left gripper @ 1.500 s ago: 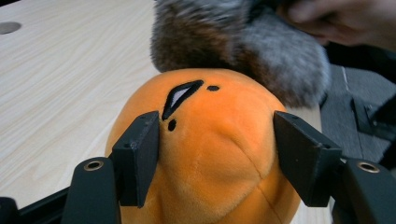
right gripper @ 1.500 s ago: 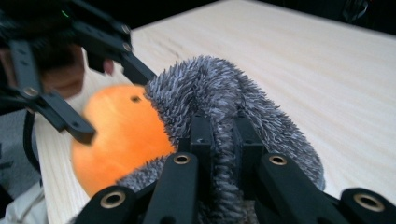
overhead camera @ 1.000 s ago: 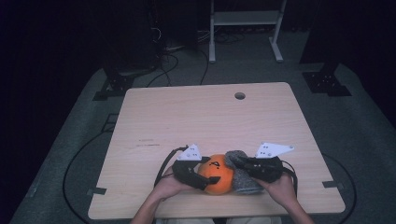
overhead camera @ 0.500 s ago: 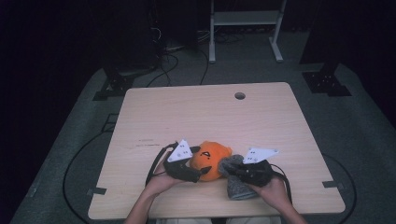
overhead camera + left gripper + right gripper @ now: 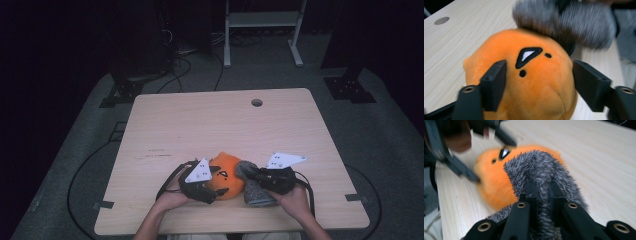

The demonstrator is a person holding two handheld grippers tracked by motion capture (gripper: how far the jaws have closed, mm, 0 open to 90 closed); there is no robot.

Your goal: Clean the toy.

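Observation:
An orange plush toy (image 5: 225,175) with black stitched marks lies near the table's front edge, and a grey fuzzy fabric piece (image 5: 256,192) lies against its right side. My left gripper (image 5: 220,182) comes at the toy from the left. In the left gripper view its jaws (image 5: 539,66) have just been closing and press both flanks of the toy (image 5: 536,92), with the grey fabric (image 5: 564,22) blurred behind it. My right gripper (image 5: 246,174) is shut on the grey fabric. In the right gripper view its jaws (image 5: 543,187) pinch a ridge of that fabric (image 5: 536,167), and the orange toy (image 5: 491,182) sits behind it.
The wooden table (image 5: 200,125) has a round cable hole (image 5: 256,102) near its far edge. Both of the person's hands reach in over the front edge. Black cables trail across the grey floor mat, and a metal stand (image 5: 260,30) rises behind the table.
The toy has shifted slightly away from the front edge and to the left between the grippers. The right gripper drew in toward it with the grey fabric. Both hands stayed nearly in place.

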